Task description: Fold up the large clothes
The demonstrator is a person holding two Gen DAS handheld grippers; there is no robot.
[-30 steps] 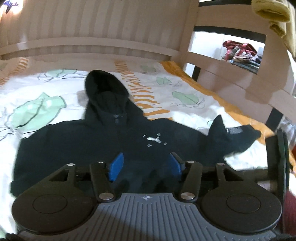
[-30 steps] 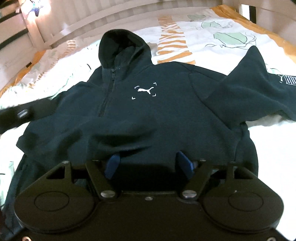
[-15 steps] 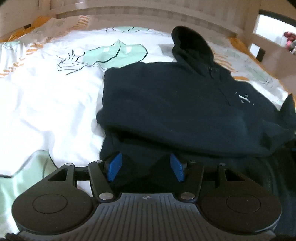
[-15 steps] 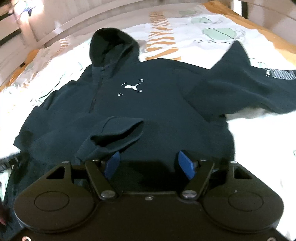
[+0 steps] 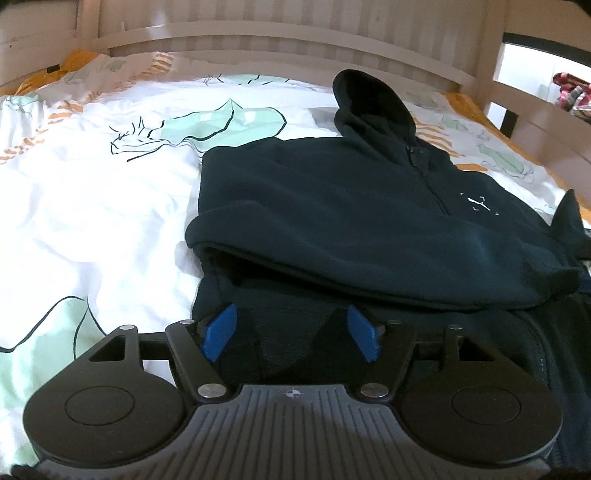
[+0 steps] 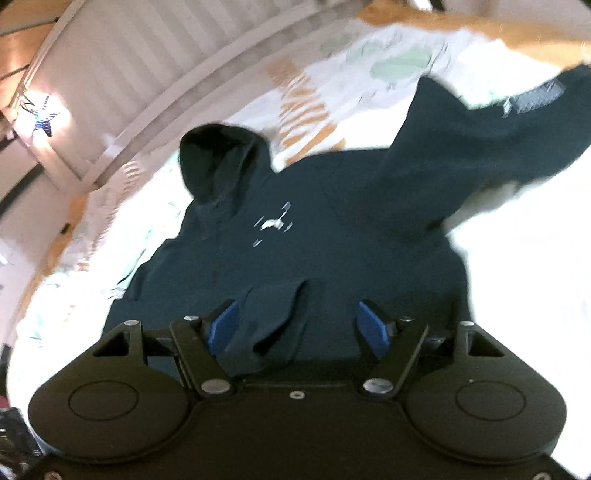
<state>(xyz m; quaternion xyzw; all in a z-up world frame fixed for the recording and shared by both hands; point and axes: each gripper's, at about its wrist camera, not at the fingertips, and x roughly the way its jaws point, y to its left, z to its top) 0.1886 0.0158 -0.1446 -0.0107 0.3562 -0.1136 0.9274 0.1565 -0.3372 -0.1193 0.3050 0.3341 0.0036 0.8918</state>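
A black hoodie (image 5: 369,221) lies face up on the bed, hood (image 5: 369,99) toward the headboard, white chest logo (image 5: 478,203) showing. Its left sleeve (image 5: 369,266) lies folded across the body. My left gripper (image 5: 291,321) hovers low at the hoodie's lower left corner; its jaws are opening, dark fabric lies under the gap and the blue pads do not press on it. In the blurred right wrist view the hoodie (image 6: 332,240) fills the middle and the other sleeve (image 6: 480,140) spreads to the upper right. My right gripper (image 6: 297,317) is open, with the folded sleeve's cuff (image 6: 273,306) by its left pad.
The bed has a white sheet (image 5: 92,203) printed with green leaves and orange stripes. A slatted wooden headboard (image 5: 258,33) bounds the far side and a rail (image 5: 535,92) the right. A pile of clothes (image 5: 572,96) lies beyond the rail. A star lamp (image 6: 42,118) glows at the left.
My left gripper swung left and sank to the hoodie's lower left corner, and its jaws widened. The left sleeve now lies folded over the body. The right gripper rolled, tilting its view.
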